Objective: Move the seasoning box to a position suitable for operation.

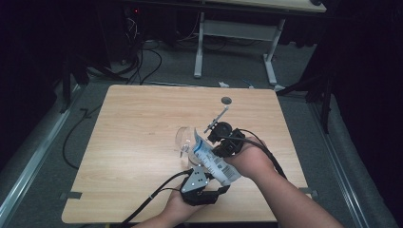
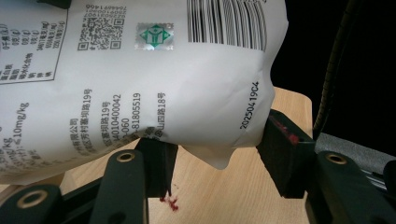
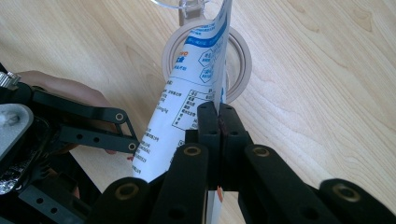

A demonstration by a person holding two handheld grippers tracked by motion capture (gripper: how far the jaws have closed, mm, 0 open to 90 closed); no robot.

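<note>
Dim room, grey floor with cables, a second table's legs at the back; in the high view a light wooden table [image 1: 142, 142] in front. Near its middle a clear glass jar [image 1: 184, 141] with a hinged lid swung open. Above it, tilted with the top end toward the jar's mouth, a white printed pouch [image 1: 211, 159]. At the pouch's lower end the left gripper [image 1: 202, 187], grey plate on top, cable trailing toward the table's near edge. At the pouch's upper side the right gripper [image 1: 223, 142], a thin rod sticking out beyond it toward a round hole [image 1: 226, 100] in the tabletop.

Left gripper view: pouch [image 2: 140, 84] with barcode and small print across the frame, its bottom corner pressed between the two black jaws, set moderately apart. Red flecks on the wood below and on one pad.

Right gripper view: jaws pinched tight on the pouch's thin edge [image 3: 187, 102]. Beyond, the jar's round rim [image 3: 238, 60] directly under the pouch's upper end. At left, the left gripper's black linkage [image 3: 84, 126], a hand behind.
</note>
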